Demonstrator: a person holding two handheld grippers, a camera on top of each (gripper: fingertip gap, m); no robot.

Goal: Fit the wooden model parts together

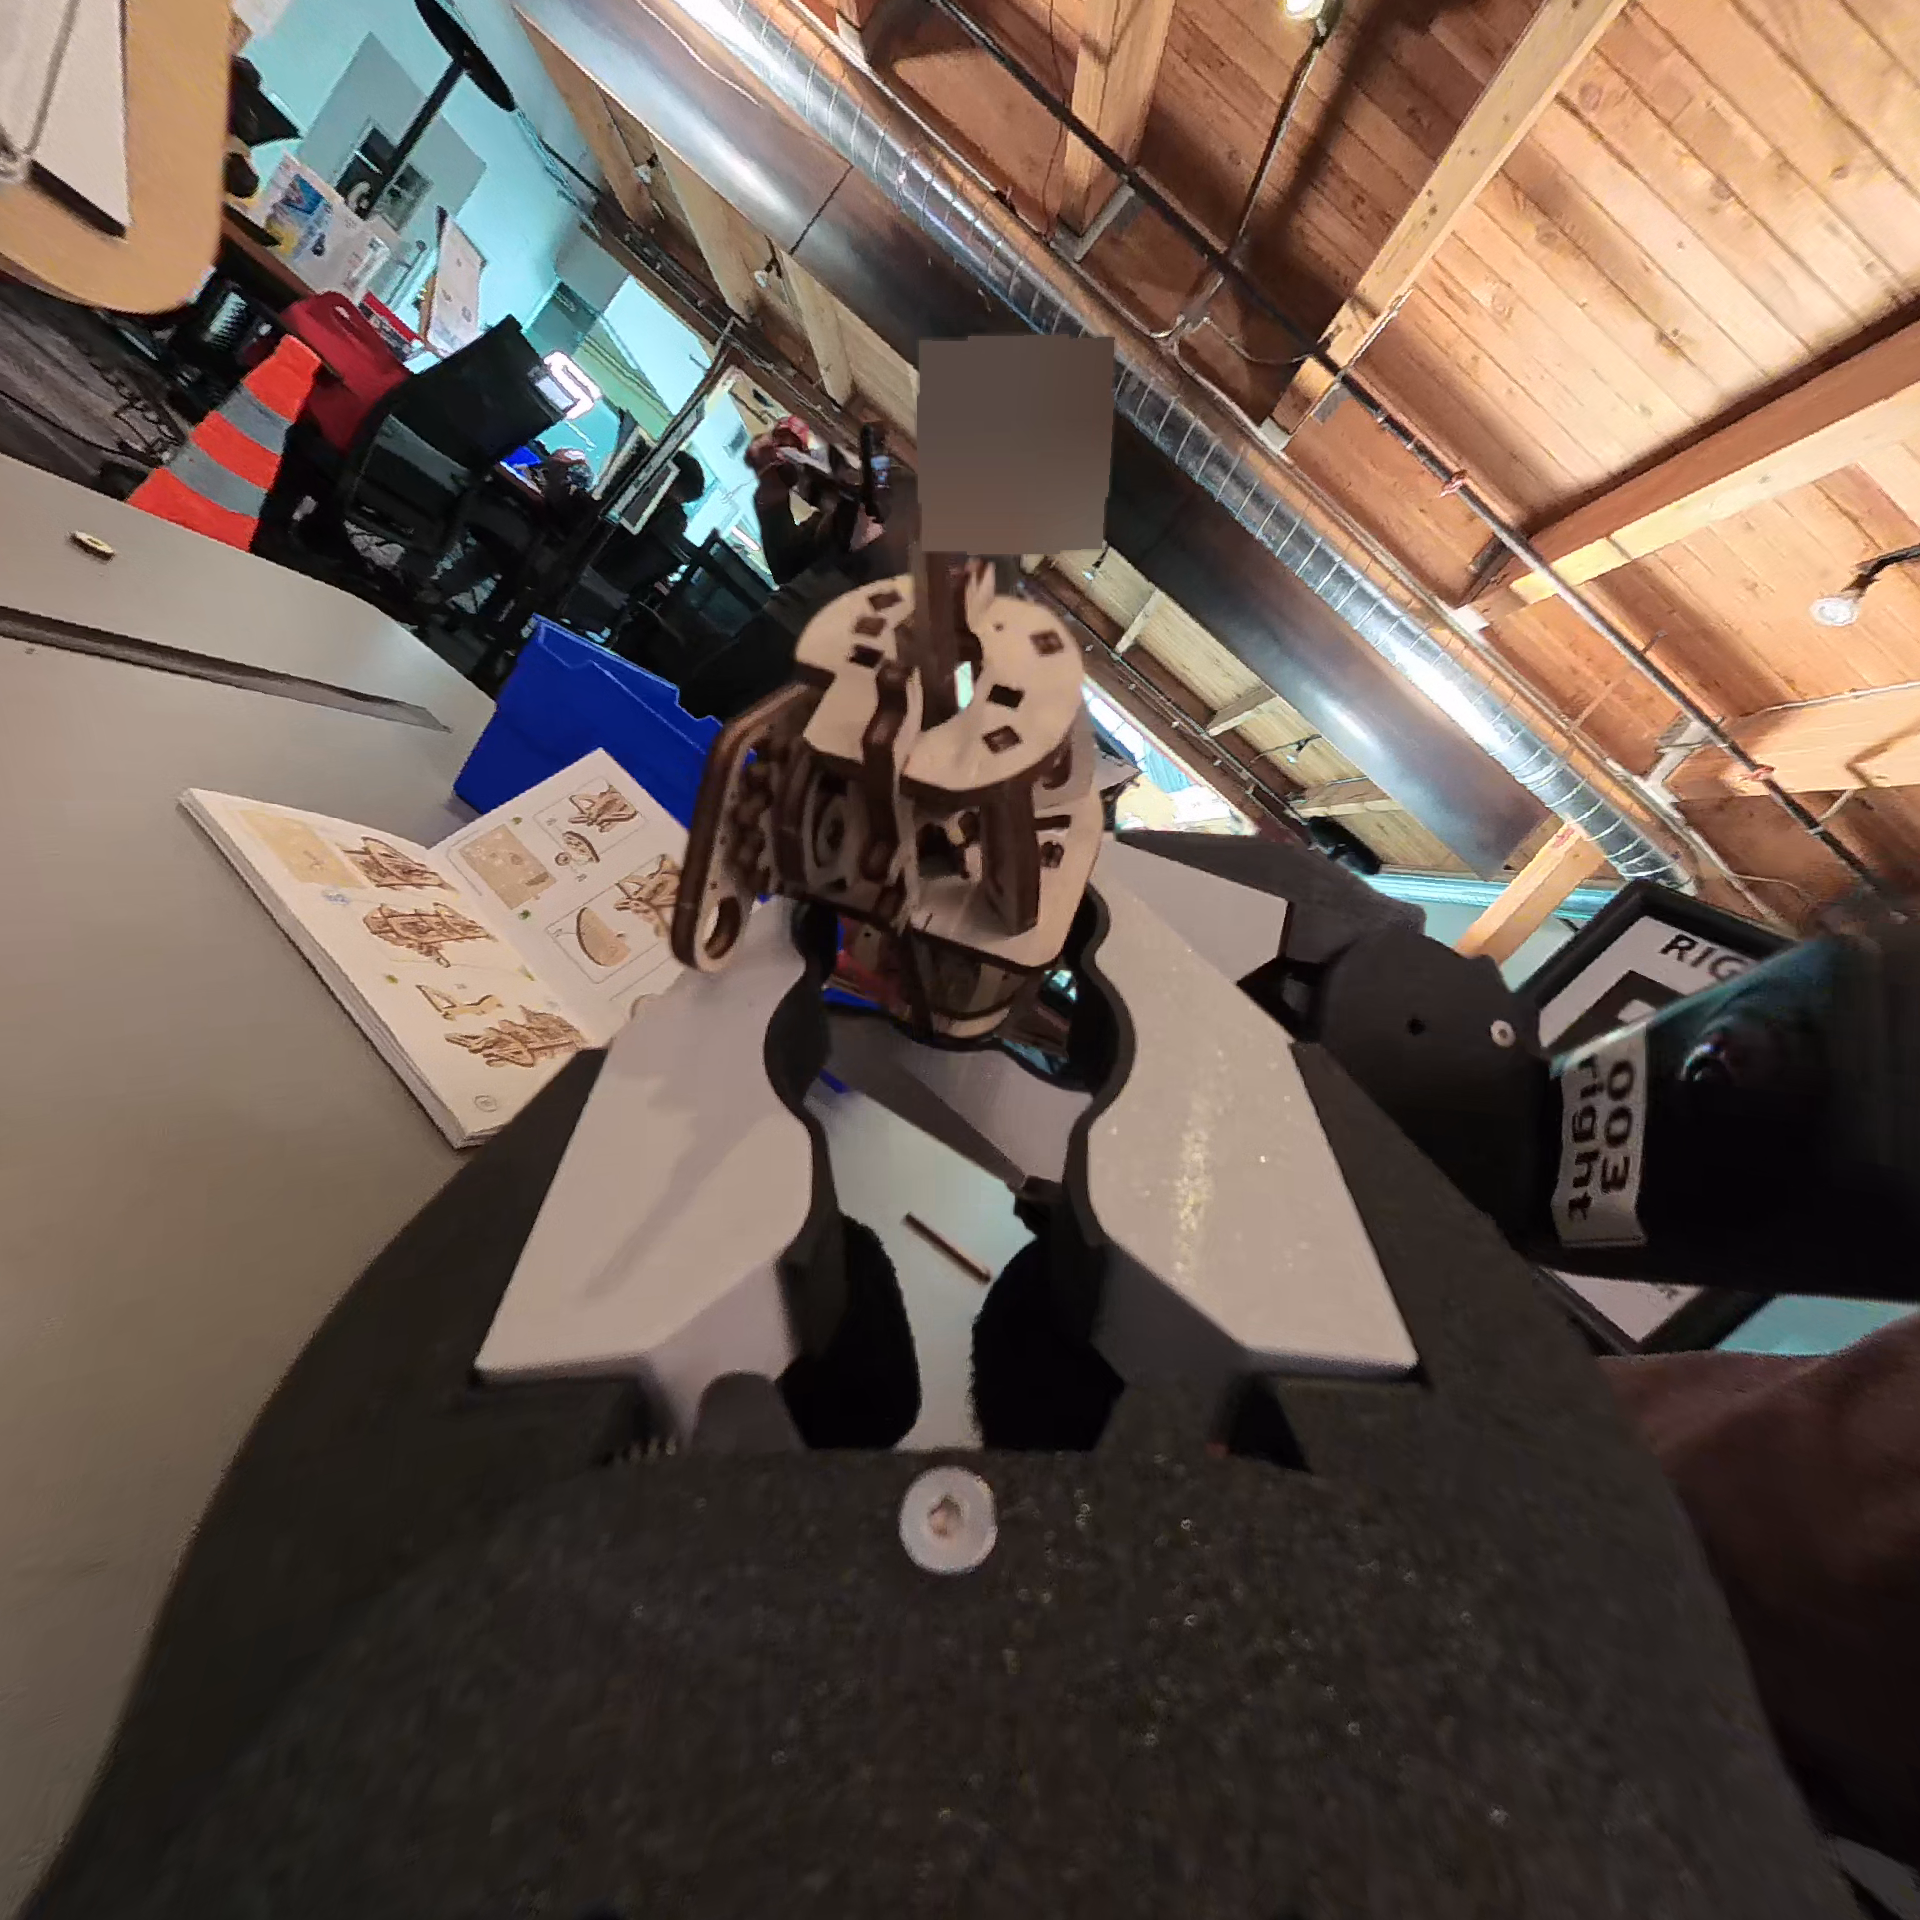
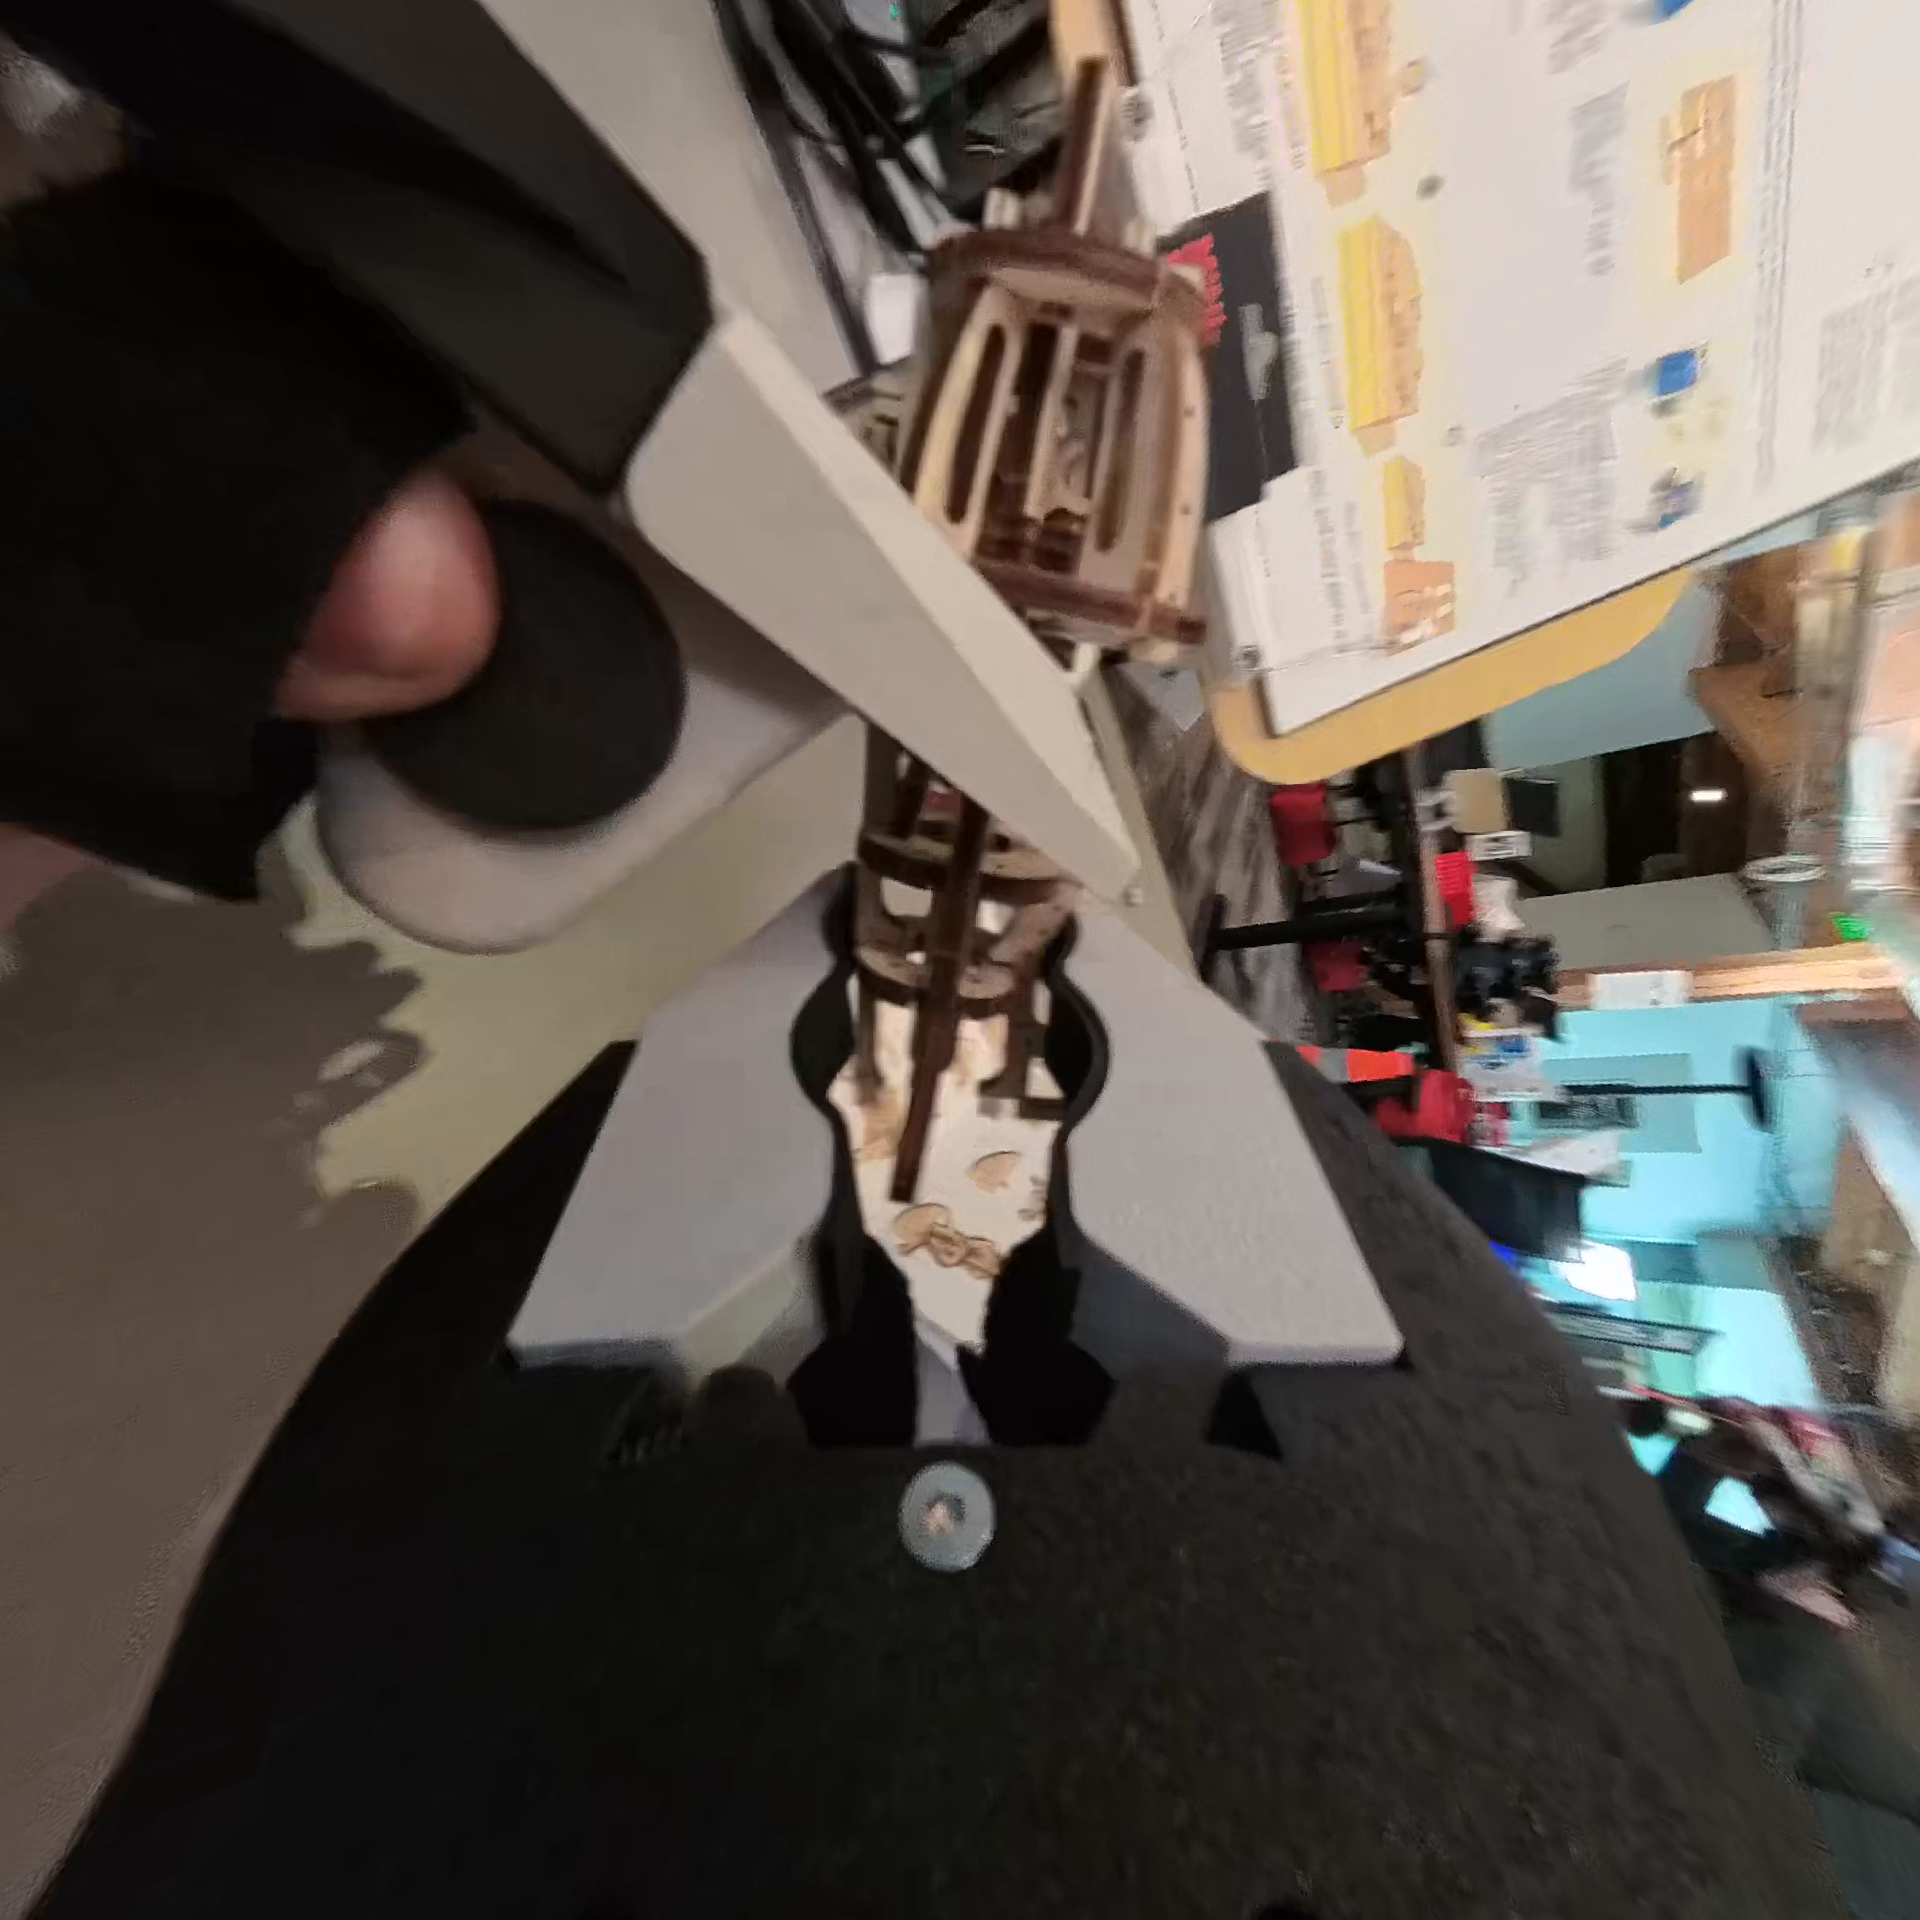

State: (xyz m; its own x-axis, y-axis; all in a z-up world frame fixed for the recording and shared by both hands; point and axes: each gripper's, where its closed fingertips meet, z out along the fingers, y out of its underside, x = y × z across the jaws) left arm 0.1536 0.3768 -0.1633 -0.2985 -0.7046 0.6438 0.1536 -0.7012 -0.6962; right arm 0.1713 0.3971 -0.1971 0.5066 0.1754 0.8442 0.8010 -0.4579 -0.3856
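Wooden model (image 1: 914, 821): pale laser-cut plywood assembly with dark burnt edges, raised above the grey table (image 1: 156, 935), at the tips of both grippers.

Left wrist view, near to far:
- Left gripper (image 1: 940, 956): black body, 2 grey fingers (image 1: 686, 1164) narrowed onto the lower part of the model, clamping it. A slotted disc tops the model, a curved arm with a round eye hangs at its left, and a thin post rises from the centre.
- Small wooden stick (image 1: 948, 1245): lying on the table, seen through the gap between the fingers.
- Right gripper (image 1: 1382, 977): black, coming in from the right, tip close beside the model; a white band wraps its body.
- Instruction booklet (image 1: 436, 914): open flat on the table, left of the model.
- Blue bin (image 1: 582, 717): beyond the table edge.
- Orange traffic cone (image 1: 244, 436): far left background.

Right wrist view, near to far (blurred):
- Right gripper (image 2: 951, 956): 2 grey fingers (image 2: 1195, 1195) set close on either side of the model's ribbed lower cage (image 2: 940, 914); contact cannot be told for certain.
- Left gripper's grey finger (image 2: 862, 582): crossing diagonally in front of the model, with a gloved hand (image 2: 260, 520) on its handle.
- Barrel-shaped slatted section (image 2: 1060, 436): the model's far end.
- Printed sheets (image 2: 1507, 260): on a board behind.
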